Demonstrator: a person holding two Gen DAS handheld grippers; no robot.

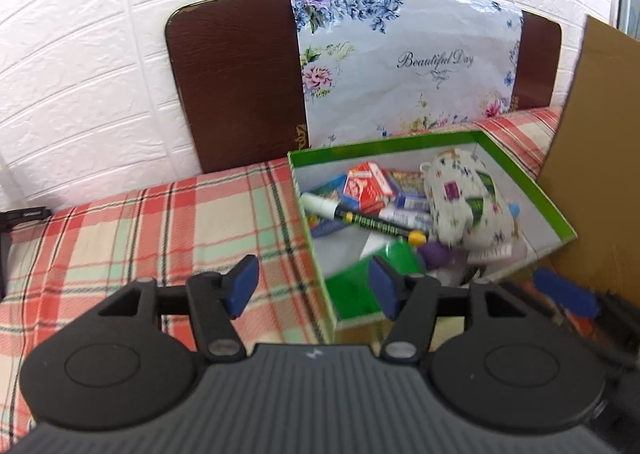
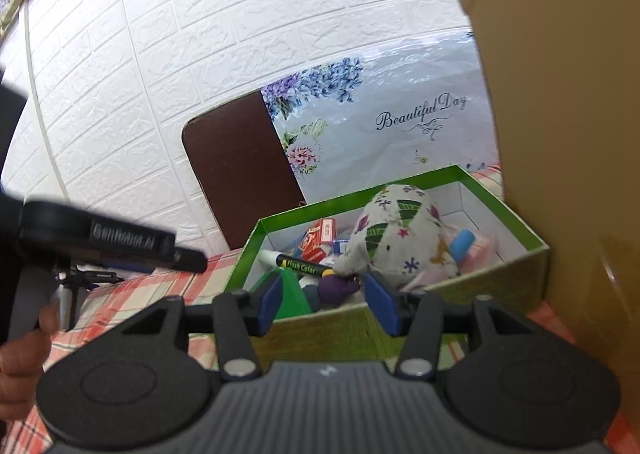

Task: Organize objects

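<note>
A green box [image 1: 556, 214] [image 2: 500, 270] stands on the plaid cloth, full of small items: a floral fabric pouch [image 1: 464, 202] [image 2: 400, 238], a black "Flash Color" marker [image 1: 360, 218] [image 2: 304, 268], red packets [image 1: 370, 184] [image 2: 318, 242], a purple object [image 1: 434, 254] [image 2: 338, 290]. My left gripper [image 1: 314, 288] is open and empty above the box's near left corner. My right gripper [image 2: 322, 302] is open and empty at the box's near wall; one of its blue fingers [image 1: 568, 292] shows in the left wrist view.
A brown cardboard sheet [image 1: 600, 134] [image 2: 560, 114] stands right of the box. A dark wooden board [image 1: 240, 86] and a floral "Beautiful Day" bag [image 1: 408, 66] [image 2: 380, 122] lean on the white brick wall. Plaid cloth [image 1: 140, 238] stretches left. The left gripper's body [image 2: 100, 242] shows at left.
</note>
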